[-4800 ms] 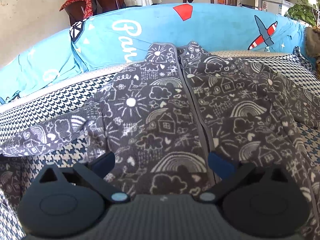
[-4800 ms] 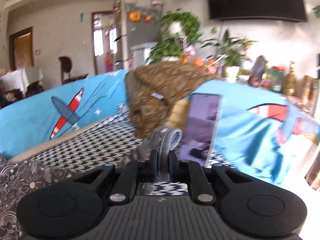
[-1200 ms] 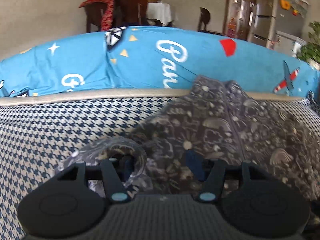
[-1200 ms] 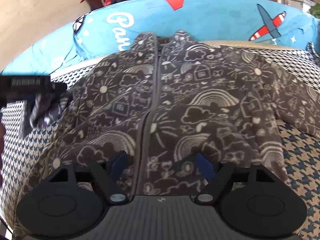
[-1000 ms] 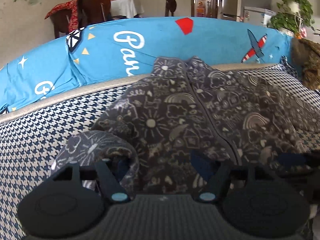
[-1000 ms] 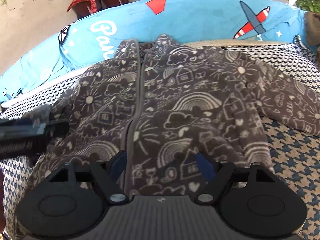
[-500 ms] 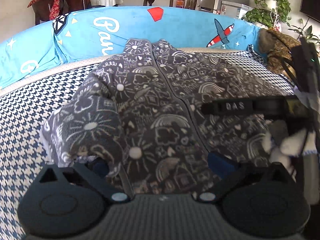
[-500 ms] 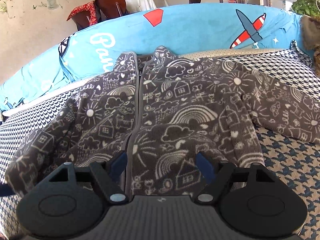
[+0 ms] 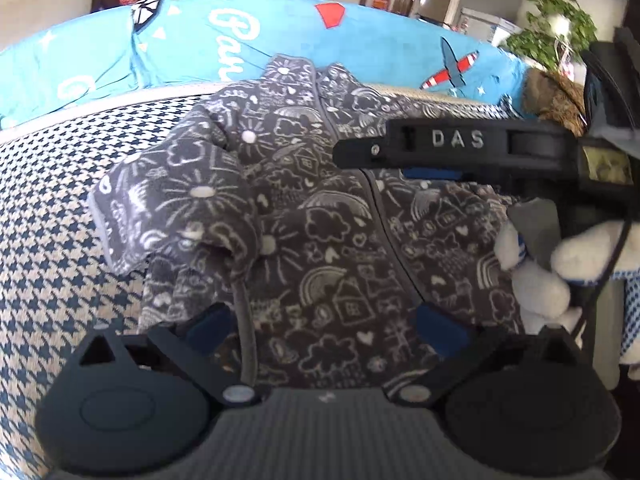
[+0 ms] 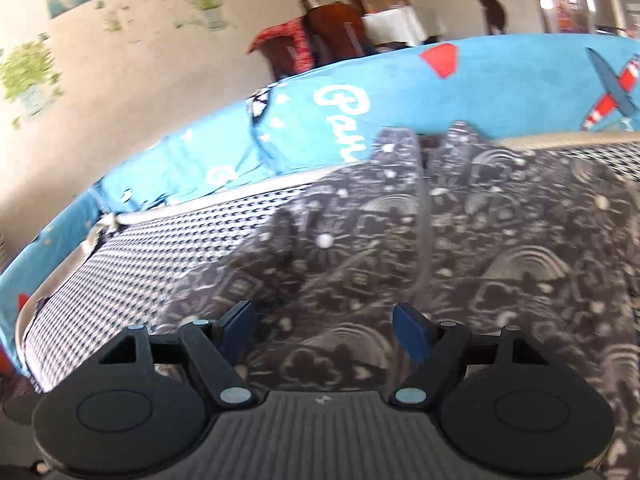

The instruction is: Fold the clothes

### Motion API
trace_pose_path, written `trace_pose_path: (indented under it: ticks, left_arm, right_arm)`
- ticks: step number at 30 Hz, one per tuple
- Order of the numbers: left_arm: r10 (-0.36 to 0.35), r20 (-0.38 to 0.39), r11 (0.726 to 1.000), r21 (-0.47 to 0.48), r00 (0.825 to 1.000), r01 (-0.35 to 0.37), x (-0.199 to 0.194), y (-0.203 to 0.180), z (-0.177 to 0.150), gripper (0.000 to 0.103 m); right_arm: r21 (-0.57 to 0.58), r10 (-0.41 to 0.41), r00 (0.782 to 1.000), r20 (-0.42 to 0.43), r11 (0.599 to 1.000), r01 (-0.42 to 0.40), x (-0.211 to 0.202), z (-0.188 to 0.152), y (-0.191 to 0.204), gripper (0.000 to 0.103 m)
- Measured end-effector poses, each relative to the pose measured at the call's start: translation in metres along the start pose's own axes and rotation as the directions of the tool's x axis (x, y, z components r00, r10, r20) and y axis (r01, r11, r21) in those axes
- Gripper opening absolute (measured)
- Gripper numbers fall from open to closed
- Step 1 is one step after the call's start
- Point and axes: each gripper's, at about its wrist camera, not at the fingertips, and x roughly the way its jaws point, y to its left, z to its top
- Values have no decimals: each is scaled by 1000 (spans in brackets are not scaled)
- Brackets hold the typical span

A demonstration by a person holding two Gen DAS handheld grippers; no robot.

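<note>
Jacket (image 9: pixel 320 216) lies zip-up on the sofa seat (image 9: pixel 44 184), one sleeve (image 9: pixel 176 208) folded onto its front, both left gripper (image 9: pixel 320 324) and right gripper (image 10: pixel 324 326) released above its hem; smooth that sleeve flat before folding the other.

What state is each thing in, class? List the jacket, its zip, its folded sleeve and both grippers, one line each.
Jacket: front up on the houndstooth cushion, collar toward the blue backrest.
Zip: closed as far as it shows.
Sleeve: folded in over the jacket's front, bunched.
Left gripper: open, low over the hem, holding nothing.
Right gripper: open, over the jacket, holding nothing.
</note>
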Motion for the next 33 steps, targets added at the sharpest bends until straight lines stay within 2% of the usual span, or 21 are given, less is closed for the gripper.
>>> trace_pose_path:
  ticks: [5,10,19,20,22,23,25,30,33]
  left_arm:
    - [61,14,992,-108,998,-59,-7,20,-2,103]
    - [122,10,970,-211,992,-117,-9,39,-5,103]
    - [169,-31,948,-270,985,-170,6,51,-4,103]
    - [177,-34,945,-273,984,-180,8,51,-4,103]
    - [188,-45,941,-279,981,-193,11,52,-4,103]
    - [193,-51,939,-281,980,-200,12,53,-5,103]
    - [207,-62,934,-284,976,-216,14,54,-5,103]
    - [238,-74,924,-289,968,-249,16,55,-5,103]
    - [251,-75,921,-287,965,-262,17,54,-5,103]
  right_arm:
    - [0,115,993,-37,993,-115,18,4,12,77]
    - [7,168,983,-76,986,-168,42,5,19,77]
    - [26,237,966,-106,971,-236,75,5,30,76]
    - [18,246,963,-108,969,-245,77,4,32,72]
    - [-4,257,959,-119,966,-259,81,2,37,43]
    - [-11,261,958,-122,964,-264,82,1,38,37]
    - [-20,270,956,-114,961,-274,80,1,40,12]
    - [-24,254,967,-12,967,-254,55,11,33,10]
    - [22,197,978,69,980,-199,32,17,14,10]
